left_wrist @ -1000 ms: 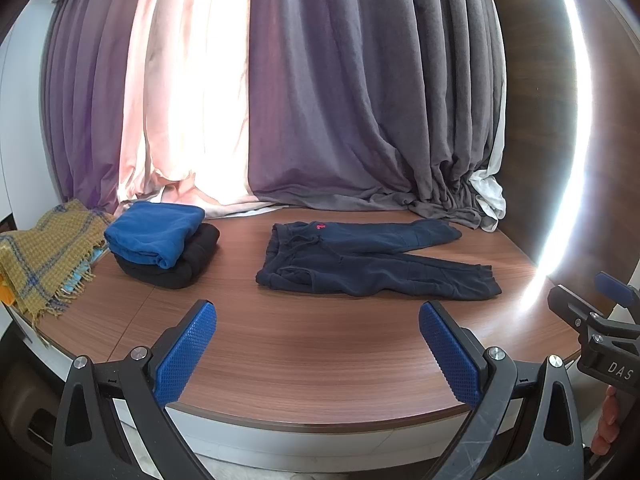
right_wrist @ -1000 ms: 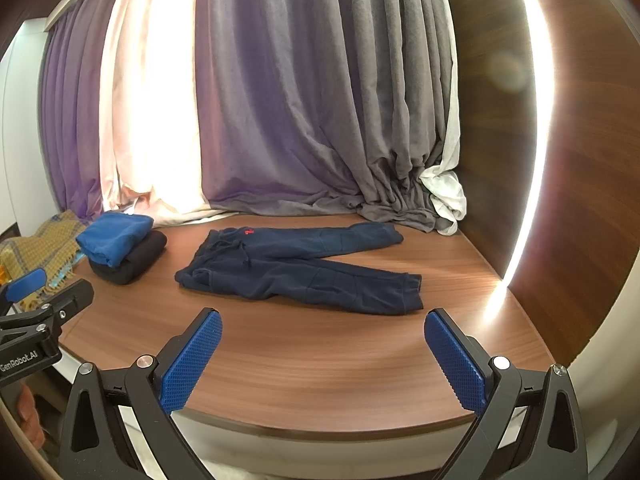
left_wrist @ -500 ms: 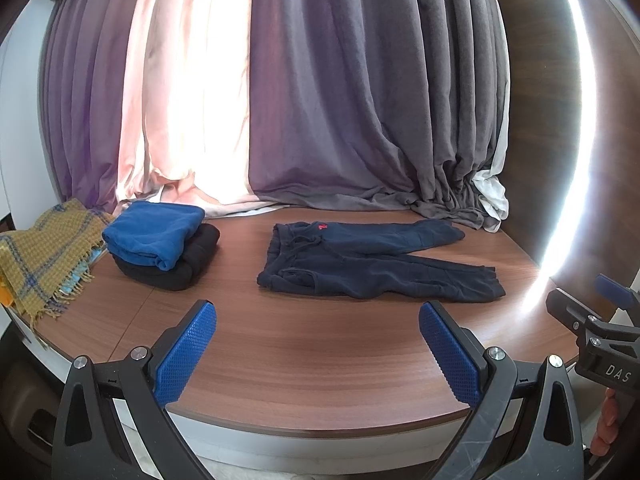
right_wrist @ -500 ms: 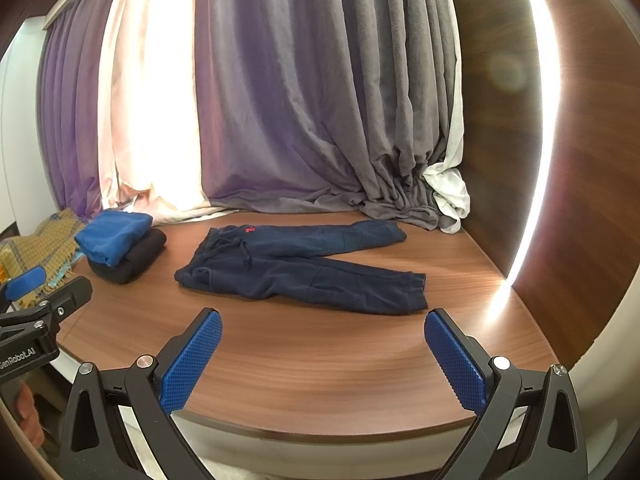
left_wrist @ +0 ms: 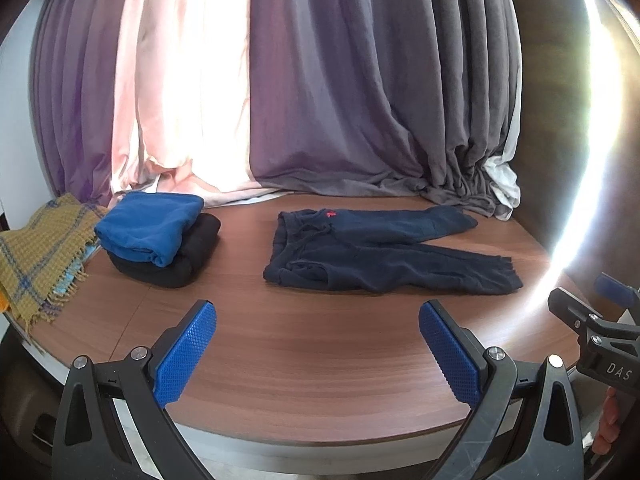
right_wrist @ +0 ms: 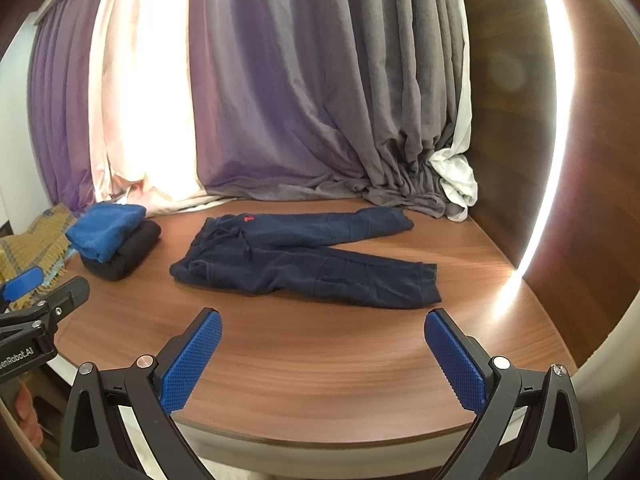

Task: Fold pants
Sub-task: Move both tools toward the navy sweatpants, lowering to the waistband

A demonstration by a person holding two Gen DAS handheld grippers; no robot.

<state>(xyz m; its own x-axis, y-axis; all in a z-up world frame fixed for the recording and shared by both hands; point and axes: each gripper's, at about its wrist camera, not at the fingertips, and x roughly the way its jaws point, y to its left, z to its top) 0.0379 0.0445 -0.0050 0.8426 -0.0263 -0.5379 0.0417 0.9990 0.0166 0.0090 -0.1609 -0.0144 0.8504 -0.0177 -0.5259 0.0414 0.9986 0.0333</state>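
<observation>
Pants (left_wrist: 384,252): a dark navy pair is laid flat on the table, waistband toward the left, 2 legs stretched to the right and splayed slightly apart; a small red mark is seen near the waistband, and a drawstring lies across the front.
Place of the pants: the middle of the table is occupied, nearer the curtain than the near edge; the far leg's cuff lies close to the bunched curtain hem, though touching cannot be told.
Table (left_wrist: 320,360): a brown wood-grain top with a rounded near edge is shown.
Left gripper (left_wrist: 318,350): its 2 blue-padded fingers are held wide apart above the near edge of the table; nothing is gripped, and the pants are well apart from it.
Right gripper (right_wrist: 324,354): its 2 blue-padded fingers are likewise spread wide with nothing between them, held over the near edge short of the pants.
Folded clothes (left_wrist: 158,236): a blue piece is stacked on a black piece, left of the pants and apart from them.
Blanket (left_wrist: 38,256): a yellow plaid cloth with a fringe is draped at the table's left edge, just beside the stack.
Curtain (left_wrist: 352,92): grey-purple drapes hang behind the table, with a pale pink panel lit brightly at left.
Wall (right_wrist: 516,128): a dark wood panel with a bright light strip stands at the right.
</observation>
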